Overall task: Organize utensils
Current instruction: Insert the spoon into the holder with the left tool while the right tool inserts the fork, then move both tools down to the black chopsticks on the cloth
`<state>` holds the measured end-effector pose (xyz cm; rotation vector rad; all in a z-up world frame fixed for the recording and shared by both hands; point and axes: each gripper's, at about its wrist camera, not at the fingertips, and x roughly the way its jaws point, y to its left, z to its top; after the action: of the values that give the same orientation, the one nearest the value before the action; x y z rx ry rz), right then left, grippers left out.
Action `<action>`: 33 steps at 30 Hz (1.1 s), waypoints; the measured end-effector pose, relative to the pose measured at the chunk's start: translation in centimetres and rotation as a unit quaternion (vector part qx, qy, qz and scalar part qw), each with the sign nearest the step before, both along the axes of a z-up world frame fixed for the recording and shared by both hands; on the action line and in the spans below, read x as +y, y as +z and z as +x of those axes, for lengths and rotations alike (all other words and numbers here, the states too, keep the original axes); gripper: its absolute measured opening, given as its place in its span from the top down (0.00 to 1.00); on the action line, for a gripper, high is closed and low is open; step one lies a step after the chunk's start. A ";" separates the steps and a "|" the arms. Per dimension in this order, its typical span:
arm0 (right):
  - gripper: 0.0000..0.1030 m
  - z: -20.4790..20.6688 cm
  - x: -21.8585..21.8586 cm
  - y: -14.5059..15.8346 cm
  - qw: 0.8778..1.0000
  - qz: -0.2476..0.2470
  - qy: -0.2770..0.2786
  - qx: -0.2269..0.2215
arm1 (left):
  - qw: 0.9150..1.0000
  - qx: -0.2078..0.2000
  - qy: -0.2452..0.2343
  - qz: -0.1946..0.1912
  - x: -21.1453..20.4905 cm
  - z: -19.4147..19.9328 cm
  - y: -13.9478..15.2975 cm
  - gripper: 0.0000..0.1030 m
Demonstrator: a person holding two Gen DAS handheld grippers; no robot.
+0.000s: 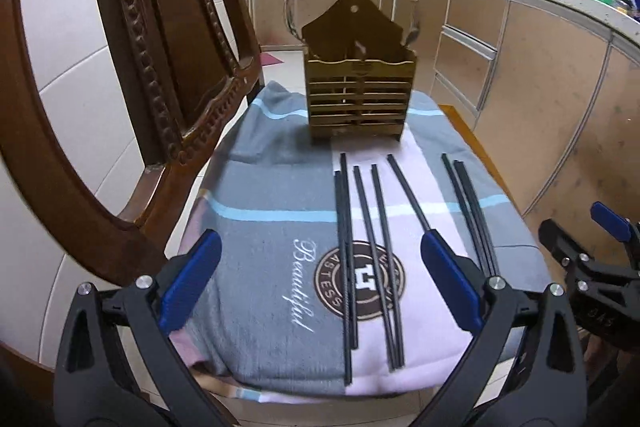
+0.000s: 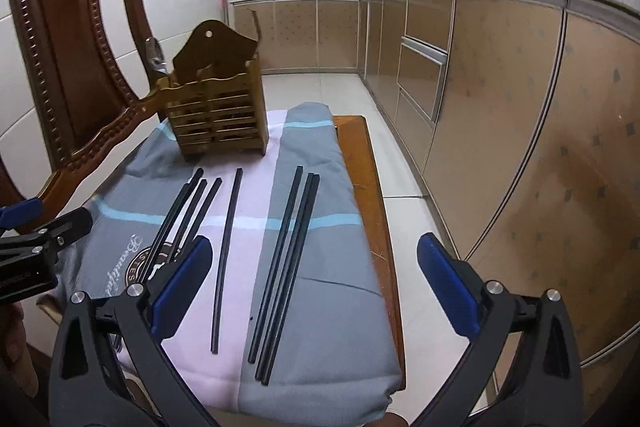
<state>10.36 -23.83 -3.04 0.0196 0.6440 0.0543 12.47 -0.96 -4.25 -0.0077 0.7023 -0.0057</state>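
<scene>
Lying in loose rows on a grey-pink towel [image 1: 256,267]: black chopsticks [image 1: 370,247], just in front of wooden utensil holder [image 1: 358,93], possibly with cutlery inside. Left claw [image 1: 320,279] spread wide, nothing gripped. Right claw [image 2: 316,287] spread wide too, hovering over chopsticks.
</scene>
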 end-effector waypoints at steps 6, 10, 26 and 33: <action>0.03 -1.0 -0.9 0.4 1.000 0.009 -0.008 -0.007 | 1.000 -0.003 -0.002 0.004 0.0 -0.8 0.2 0.04; 0.03 -1.6 -0.9 0.2 1.000 0.011 -0.009 -0.004 | 1.000 0.004 -0.001 0.007 0.1 -1.5 -0.4 0.04; 0.03 -2.9 -0.9 -0.2 1.000 0.022 -0.009 -0.002 | 1.000 0.010 -0.015 0.009 -0.5 -2.8 -1.0 0.04; 0.03 -2.9 -1.0 0.1 1.000 0.026 -0.009 -0.003 | 1.000 0.009 -0.016 0.009 -0.5 -2.8 -0.8 0.04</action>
<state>7.48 -24.79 -2.98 0.0760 0.6357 0.0531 9.64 -1.50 -5.10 0.0198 0.7209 -0.0297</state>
